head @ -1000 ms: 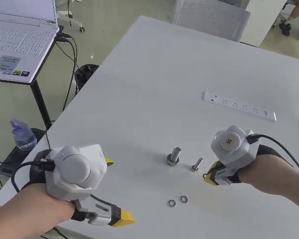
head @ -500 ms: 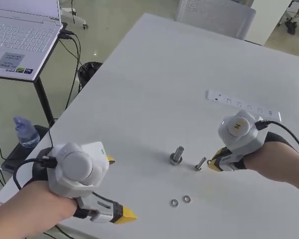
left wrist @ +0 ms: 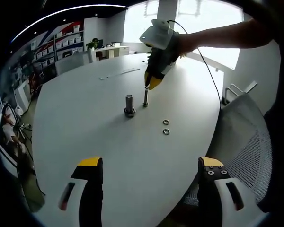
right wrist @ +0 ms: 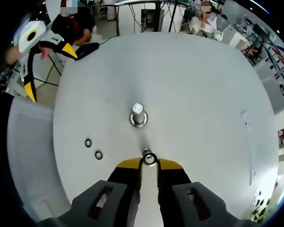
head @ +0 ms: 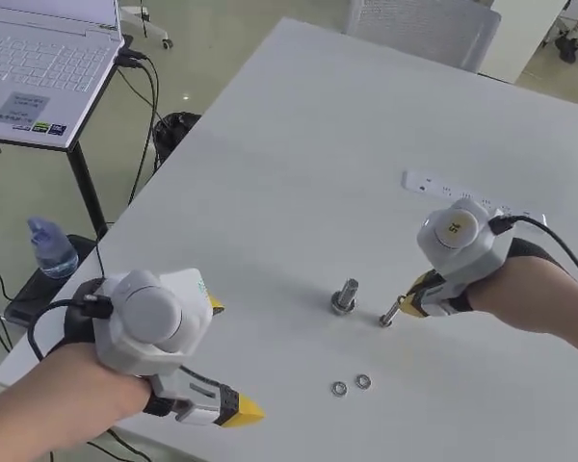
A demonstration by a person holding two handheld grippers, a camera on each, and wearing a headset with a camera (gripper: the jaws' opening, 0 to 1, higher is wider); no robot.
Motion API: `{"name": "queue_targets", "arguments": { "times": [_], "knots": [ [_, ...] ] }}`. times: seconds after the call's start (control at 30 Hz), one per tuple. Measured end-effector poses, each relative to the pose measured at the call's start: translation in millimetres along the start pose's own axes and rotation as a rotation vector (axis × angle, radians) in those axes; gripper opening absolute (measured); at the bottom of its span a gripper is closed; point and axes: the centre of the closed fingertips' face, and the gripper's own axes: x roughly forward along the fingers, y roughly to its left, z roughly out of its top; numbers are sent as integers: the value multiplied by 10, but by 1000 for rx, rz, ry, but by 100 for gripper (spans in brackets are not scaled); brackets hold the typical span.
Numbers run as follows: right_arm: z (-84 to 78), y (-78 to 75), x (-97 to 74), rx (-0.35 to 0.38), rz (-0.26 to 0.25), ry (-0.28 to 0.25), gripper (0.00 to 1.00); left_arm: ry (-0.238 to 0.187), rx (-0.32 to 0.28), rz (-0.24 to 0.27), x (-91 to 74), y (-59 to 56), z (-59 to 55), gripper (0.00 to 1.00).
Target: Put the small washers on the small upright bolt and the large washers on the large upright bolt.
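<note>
The large upright bolt (head: pixel 344 297) (left wrist: pixel 128 105) (right wrist: pixel 138 113) stands mid-table, with the small upright bolt (head: pixel 390 314) (left wrist: pixel 145 98) just to its right. My right gripper (head: pixel 411 306) (right wrist: pixel 149 163) is at the small bolt's top, its yellow jaws shut on a small washer (right wrist: pixel 149 158); the bolt under it is hidden in the right gripper view. Two loose washers (head: pixel 339 389) (head: pixel 363 381) (left wrist: pixel 166 126) (right wrist: pixel 93 148) lie side by side in front of the bolts. Near the table's front left, my left gripper (head: pixel 229 361) (left wrist: pixel 150 163) is open and holds nothing.
A white power strip (head: pixel 462 197) lies behind the right gripper. The white table's (head: pixel 299 164) left edge runs diagonally. Beyond it, a laptop (head: pixel 39 58) sits on a stand and a water bottle (head: pixel 53 248) is on the floor. A chair (head: pixel 414 29) stands at the far end.
My right gripper has moved from the table surface right of the small bolt up to the bolt's top. The left gripper has stayed where it was.
</note>
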Motion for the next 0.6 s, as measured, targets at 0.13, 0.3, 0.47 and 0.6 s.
{"name": "queue_targets", "arguments": {
  "times": [0.13, 0.3, 0.47, 0.6],
  "knots": [
    [-5, 2, 28, 5, 4, 4, 12, 4, -4, -3, 4, 2, -18, 82],
    [17, -2, 45, 4, 5, 3, 12, 7, -7, -6, 2, 10, -40, 82],
    [0, 12, 77, 1, 12, 13, 12, 8, -8, -8, 13, 24, -46, 82],
    [-3, 9, 104, 0, 14, 17, 12, 6, -9, -11, 19, 28, -31, 82]
  ]
}}
